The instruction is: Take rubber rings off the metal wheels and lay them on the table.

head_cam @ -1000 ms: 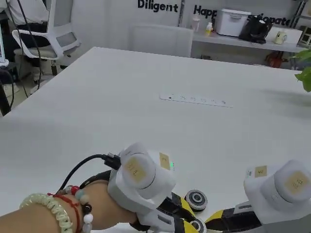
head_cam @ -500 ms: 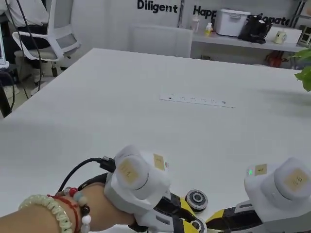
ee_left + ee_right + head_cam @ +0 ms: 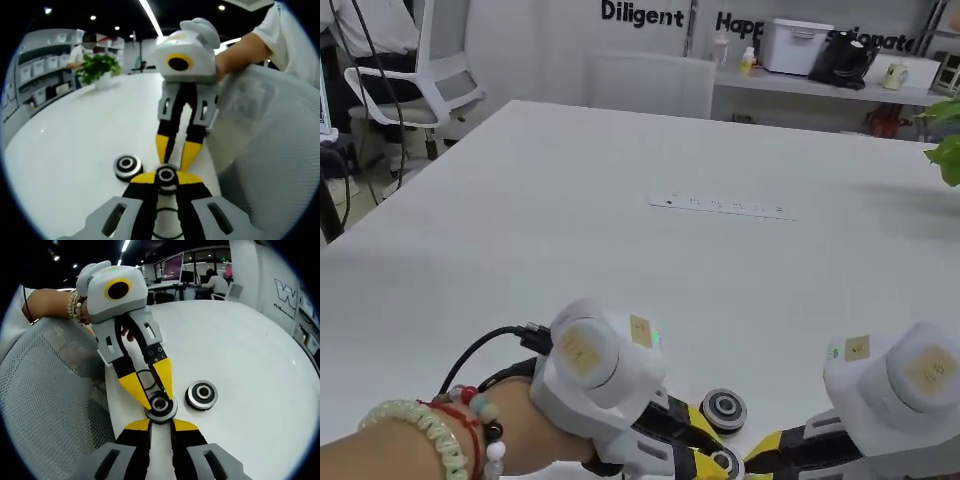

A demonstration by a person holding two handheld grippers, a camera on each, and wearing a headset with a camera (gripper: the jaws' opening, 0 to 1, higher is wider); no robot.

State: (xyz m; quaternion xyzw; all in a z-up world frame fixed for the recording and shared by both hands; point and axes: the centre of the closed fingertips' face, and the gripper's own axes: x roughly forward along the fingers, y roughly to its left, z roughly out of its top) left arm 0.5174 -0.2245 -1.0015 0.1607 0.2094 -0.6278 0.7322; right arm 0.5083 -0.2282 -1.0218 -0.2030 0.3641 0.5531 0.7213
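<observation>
Right gripper view: the metal wheel [image 3: 161, 405] sits straight ahead of my right gripper [image 3: 161, 426], jaws nearly closed, hold unclear, while my left gripper [image 3: 159, 394] clamps its far side.

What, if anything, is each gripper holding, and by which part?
The left gripper clamps a metal wheel across its outer rim. The right gripper has its tips at that wheel's edge; whether it grips there cannot be told.

The head view's bottom edge cuts off the wheel [image 3: 724, 463] and the ends of the left gripper [image 3: 707, 450] and right gripper [image 3: 766, 456]. In the left gripper view, its own fingers [image 3: 142, 200] hide part of a thin black ring [image 3: 165, 236] on the counter [image 3: 65, 165]
</observation>
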